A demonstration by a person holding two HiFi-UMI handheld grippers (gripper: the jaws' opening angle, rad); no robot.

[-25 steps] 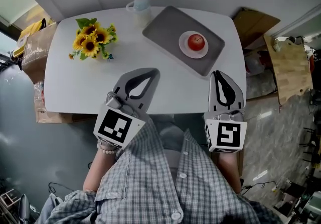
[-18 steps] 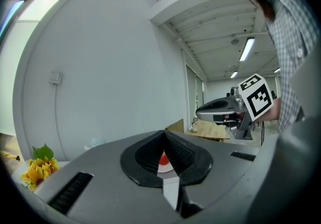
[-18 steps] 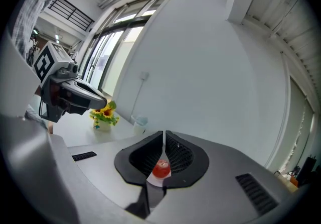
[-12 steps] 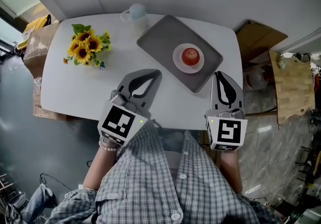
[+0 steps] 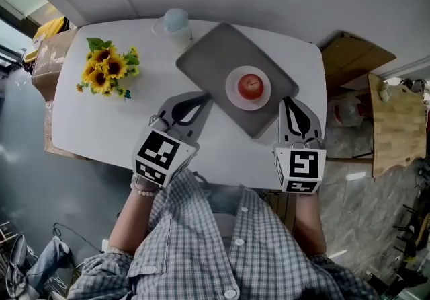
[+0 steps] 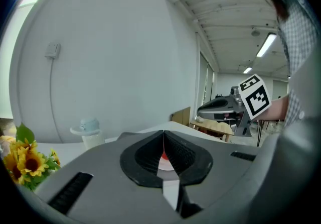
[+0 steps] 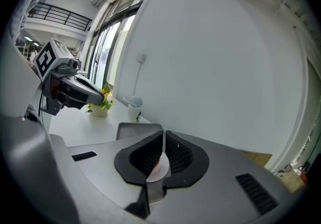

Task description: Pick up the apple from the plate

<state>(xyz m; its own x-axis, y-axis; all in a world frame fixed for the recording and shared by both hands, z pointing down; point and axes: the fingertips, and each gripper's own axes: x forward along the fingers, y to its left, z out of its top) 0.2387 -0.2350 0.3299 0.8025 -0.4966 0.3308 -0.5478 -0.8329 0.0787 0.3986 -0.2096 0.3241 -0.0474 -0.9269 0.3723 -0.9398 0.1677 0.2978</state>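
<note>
A red apple [image 5: 250, 85] rests on a small white plate [image 5: 235, 94], which stands on a grey tray [image 5: 201, 56] on the white table [image 5: 101, 124]. My left gripper [image 5: 203, 97] hovers shut at the tray's near left edge, empty. To the right of the plate, my right gripper [image 5: 289, 101] is held shut and empty over the tray's near right corner. A sliver of the apple [image 6: 163, 156] shows through the shut jaws in the left gripper view. In the right gripper view the plate [image 7: 161, 169] and a red sliver show the same way.
A bunch of sunflowers [image 5: 102, 70] lies at the table's left. A pale blue-lidded cup [image 5: 173, 24] stands at the far edge beside the tray. Cardboard boxes [image 5: 41, 56] sit on the floor left of the table, and wooden boards [image 5: 390, 124] to the right.
Both grippers have moved forward over the table toward the tray, still shut. The view has shifted, so the tray and plate sit nearer to the grippers.
</note>
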